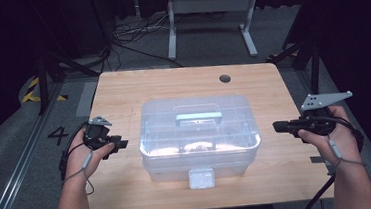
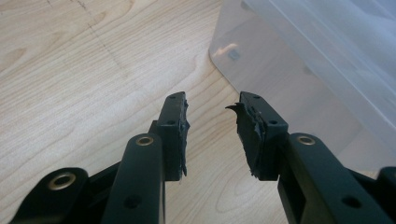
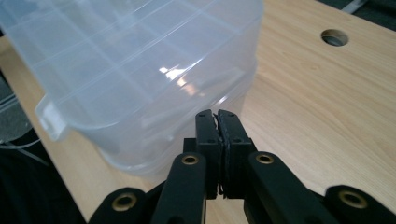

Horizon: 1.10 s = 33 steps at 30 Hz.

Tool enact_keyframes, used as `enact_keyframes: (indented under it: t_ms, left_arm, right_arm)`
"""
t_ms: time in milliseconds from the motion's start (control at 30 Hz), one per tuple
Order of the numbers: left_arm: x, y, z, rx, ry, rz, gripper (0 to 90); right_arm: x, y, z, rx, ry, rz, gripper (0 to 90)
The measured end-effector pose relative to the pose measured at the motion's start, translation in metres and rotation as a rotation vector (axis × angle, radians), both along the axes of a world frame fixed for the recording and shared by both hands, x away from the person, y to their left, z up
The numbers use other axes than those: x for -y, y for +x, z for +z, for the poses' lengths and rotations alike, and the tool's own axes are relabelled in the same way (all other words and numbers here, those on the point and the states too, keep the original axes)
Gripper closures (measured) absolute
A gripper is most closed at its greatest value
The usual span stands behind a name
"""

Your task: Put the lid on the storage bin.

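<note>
— Left gripper view: your left claw (image 2: 211,135) gapes wide, empty, just beside the clear storage box (image 2: 327,56). The right?

— Right claw (image 3: 218,140) pinched shut, empty, near the box mid-worktop (image 1: 122,89). You're approaching; next, reach its front latch (image 1: 201,178).

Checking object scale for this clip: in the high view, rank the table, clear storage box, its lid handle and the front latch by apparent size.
1. Table
2. Clear storage box
3. Lid handle
4. Front latch, shorter than the handle but squarer, so these last two are close.

Each black two-jaw gripper (image 1: 124,143) (image 1: 278,126) has brass-ringed screw holes, ragged black pads (image 2: 254,135), a grey cable and a grey three-cornered plate.
</note>
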<state>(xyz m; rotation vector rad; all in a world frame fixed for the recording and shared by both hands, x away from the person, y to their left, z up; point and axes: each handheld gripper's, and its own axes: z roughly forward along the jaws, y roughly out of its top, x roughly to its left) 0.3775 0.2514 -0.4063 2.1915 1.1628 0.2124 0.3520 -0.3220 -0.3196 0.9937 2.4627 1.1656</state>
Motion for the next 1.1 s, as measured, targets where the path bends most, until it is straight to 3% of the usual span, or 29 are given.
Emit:
enact_keyframes:
  t_ms: [233, 400, 600, 967, 1100]
  left_arm:
    - [-0.004, -0.008, -0.001, 0.003, -0.002, 0.002, 61.4]
    - [-0.007, -0.011, -0.003, 0.007, -0.007, 0.0, 60.7]
    - [-0.007, -0.01, -0.006, 0.007, -0.011, 0.007, 59.1]
    - [-0.002, -0.004, -0.01, 0.024, 0.009, -0.032, 54.4]
    - [0.0, -0.004, -0.012, 0.009, 0.004, -0.034, 54.0]
  right_arm:
    - [0.004, 0.016, -0.005, 0.019, 0.03, -0.07, 79.1]
    - [0.006, 0.033, -0.015, 0.048, 0.035, -0.115, 62.0]
    - [0.017, 0.048, -0.029, 0.092, 0.032, -0.141, 50.0]
    - [0.032, 0.074, -0.065, 0.044, -0.005, -0.17, 43.8]
    - [0.032, 0.079, -0.075, 0.036, -0.015, -0.171, 42.1]
